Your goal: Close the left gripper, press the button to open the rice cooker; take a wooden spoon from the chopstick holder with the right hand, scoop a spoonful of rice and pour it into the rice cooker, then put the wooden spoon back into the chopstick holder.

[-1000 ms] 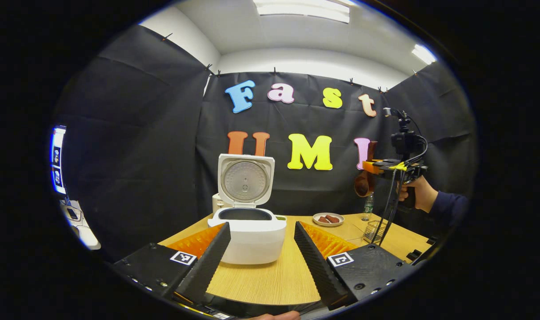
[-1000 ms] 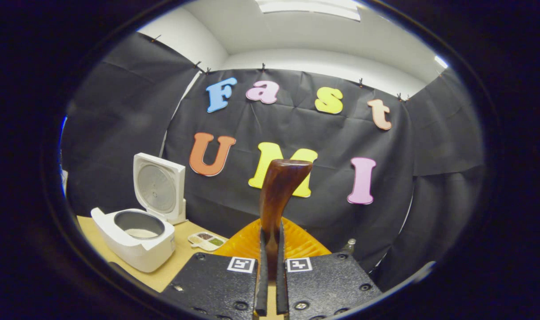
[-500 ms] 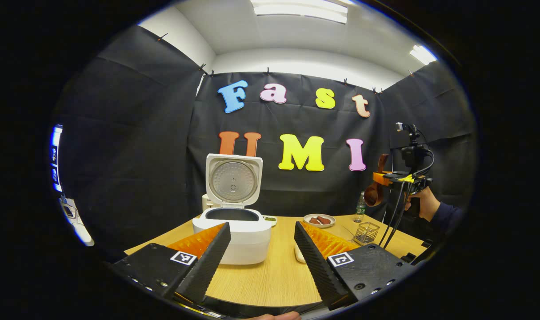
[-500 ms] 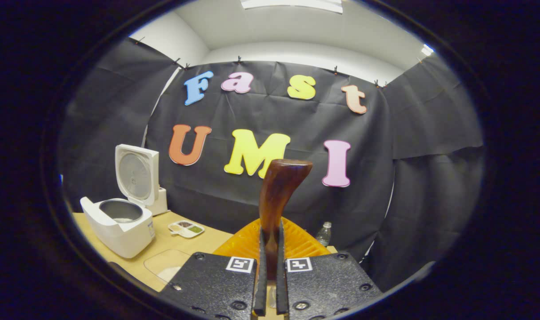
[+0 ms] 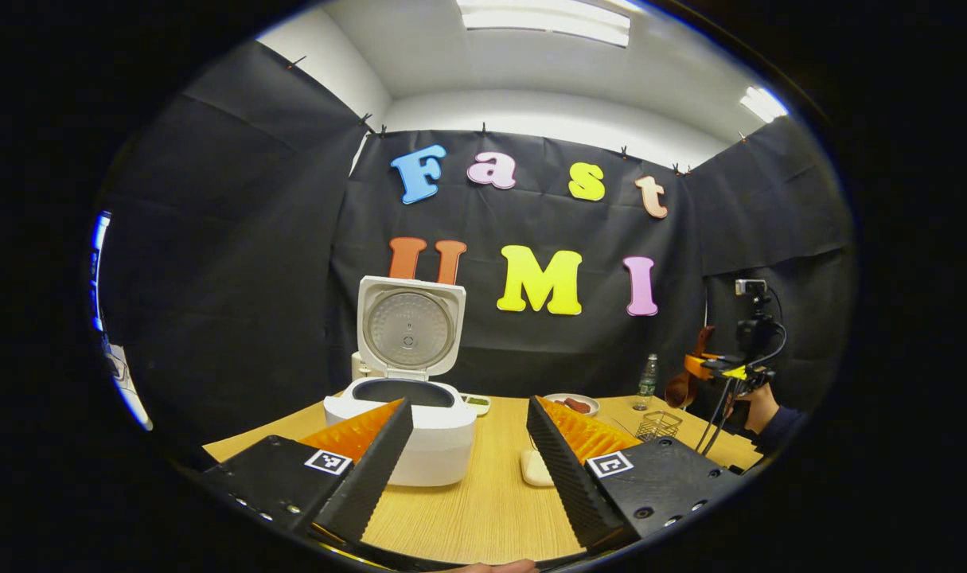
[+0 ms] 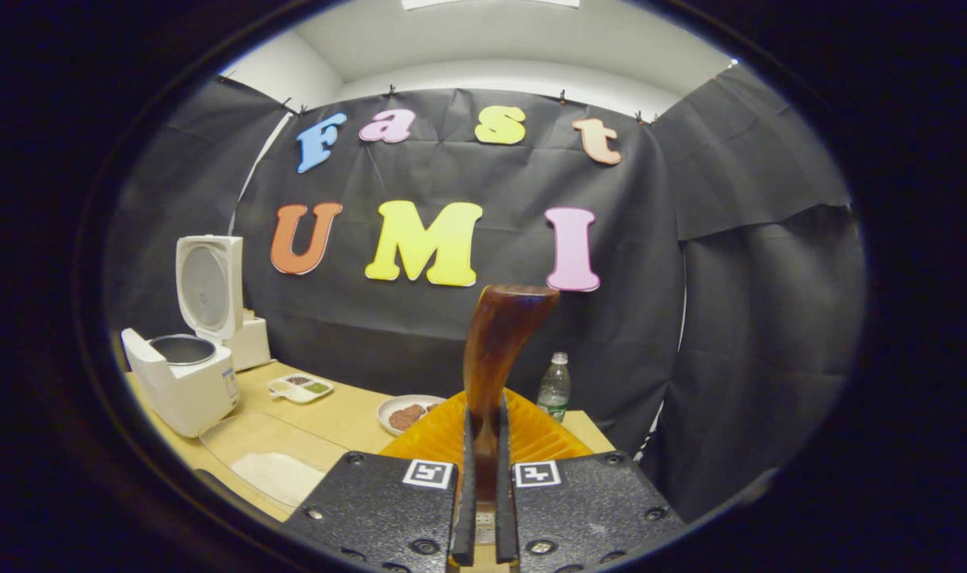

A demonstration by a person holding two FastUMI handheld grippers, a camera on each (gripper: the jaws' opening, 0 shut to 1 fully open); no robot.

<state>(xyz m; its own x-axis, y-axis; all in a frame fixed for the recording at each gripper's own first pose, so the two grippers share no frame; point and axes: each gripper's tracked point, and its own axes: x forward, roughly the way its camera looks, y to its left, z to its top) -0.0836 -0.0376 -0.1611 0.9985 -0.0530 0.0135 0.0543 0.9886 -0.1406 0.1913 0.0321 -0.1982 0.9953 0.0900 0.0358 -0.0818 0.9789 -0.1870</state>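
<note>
At the far right of the left gripper view, the right gripper (image 5: pixel 710 368) pinches the wooden spoon (image 5: pixel 680 387) by its handle, bowl hanging down, close above the wire chopstick holder (image 5: pixel 658 424); judged from this, the return step is in hand. The right gripper view confirms the grip: both fingers press flat on the spoon shaft, the dark handle end (image 6: pixel 499 350) rising upright between them, likely held so to drop straight into the holder. Left gripper (image 5: pixel 467 461) hangs spread wide, holding nothing, kept back near the table (image 5: pixel 483 509) edge, presumably out of the way. Rice cooker (image 5: pixel 403 414) stands with lid tilted up, pot exposed. A clear tray of rice (image 6: pixel 272 469) lies in front of it. No brand or label is legible on cooker or water bottle (image 6: pixel 555 387); only square markers on the grippers.
</note>
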